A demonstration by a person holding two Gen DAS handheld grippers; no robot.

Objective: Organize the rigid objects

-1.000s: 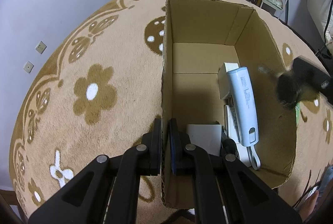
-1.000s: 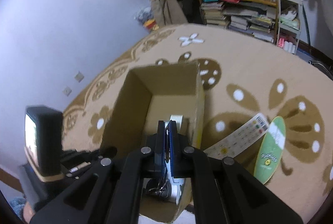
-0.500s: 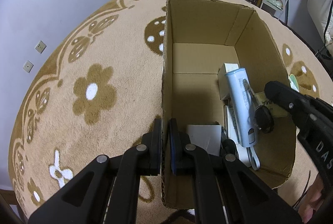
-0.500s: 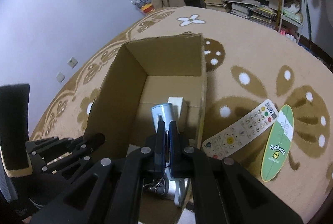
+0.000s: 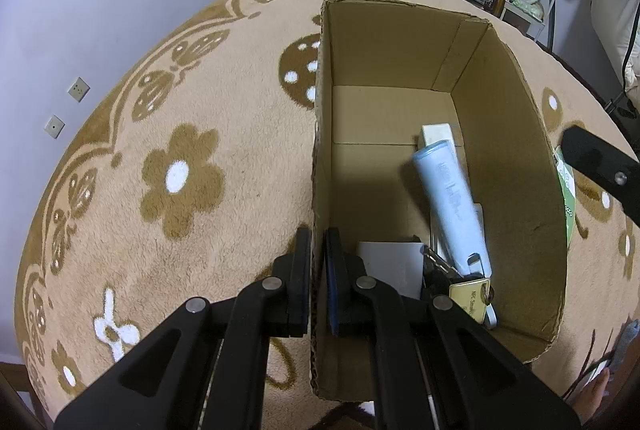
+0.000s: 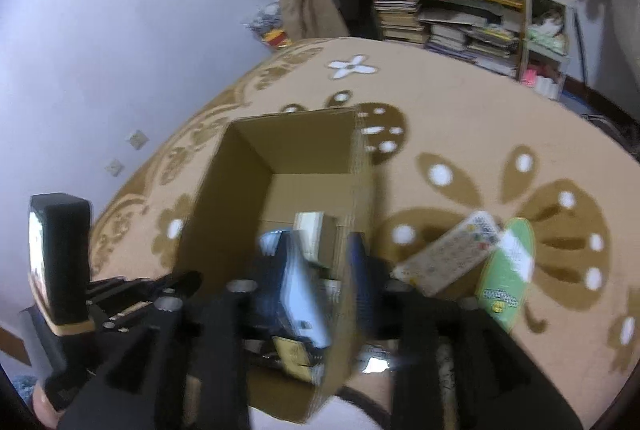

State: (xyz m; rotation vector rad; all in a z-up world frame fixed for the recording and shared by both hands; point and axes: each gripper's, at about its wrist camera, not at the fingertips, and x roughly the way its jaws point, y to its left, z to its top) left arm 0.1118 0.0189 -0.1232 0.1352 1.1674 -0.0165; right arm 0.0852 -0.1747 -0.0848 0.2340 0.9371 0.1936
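Steadying the cardboard box (image 5: 516, 134) by its left wall with the left tongs (image 5: 318, 258) clamped narrow; right tongs (image 6: 320, 262) just opened, keys (image 5: 470, 290) dropped inside at the near end; next, reaching right for the remote (image 6: 448, 250) on the rug

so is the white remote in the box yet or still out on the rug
Out. The white remote lies on the rug right of the cardboard box, beside a green oval card.
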